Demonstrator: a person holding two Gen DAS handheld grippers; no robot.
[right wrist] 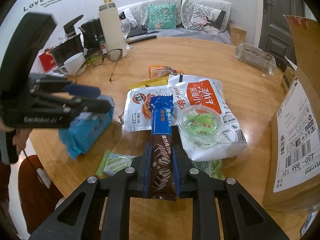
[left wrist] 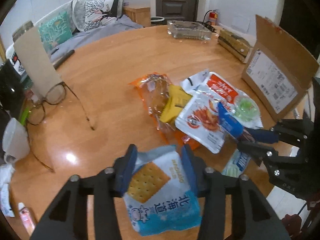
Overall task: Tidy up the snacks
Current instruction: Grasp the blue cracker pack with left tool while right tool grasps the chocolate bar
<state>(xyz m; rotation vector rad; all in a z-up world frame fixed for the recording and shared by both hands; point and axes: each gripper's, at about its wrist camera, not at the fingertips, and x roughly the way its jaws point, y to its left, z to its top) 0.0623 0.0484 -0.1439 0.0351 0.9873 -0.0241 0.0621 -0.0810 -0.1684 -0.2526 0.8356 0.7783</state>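
My left gripper [left wrist: 159,153] is shut on a light blue cracker pack [left wrist: 162,196] and holds it above the round wooden table [left wrist: 104,76]; the pack also shows in the right wrist view [right wrist: 88,128]. My right gripper [right wrist: 160,150] is shut on a blue and brown chocolate wafer bar [right wrist: 162,140], seen in the left wrist view [left wrist: 230,120] too. A pile of snacks lies mid-table: a white pouch [right wrist: 138,108], a red and white bag [right wrist: 206,100], a clear jelly cup [right wrist: 200,123], an orange bread bag [left wrist: 156,96].
An open cardboard box [right wrist: 296,132] stands at the right. Small green packets [right wrist: 116,163] lie near the front edge. Glasses [right wrist: 106,58], a white cup [right wrist: 74,64], a tall bottle [right wrist: 112,30] and kettles stand at the left. A glass ashtray [right wrist: 256,58] sits at the back.
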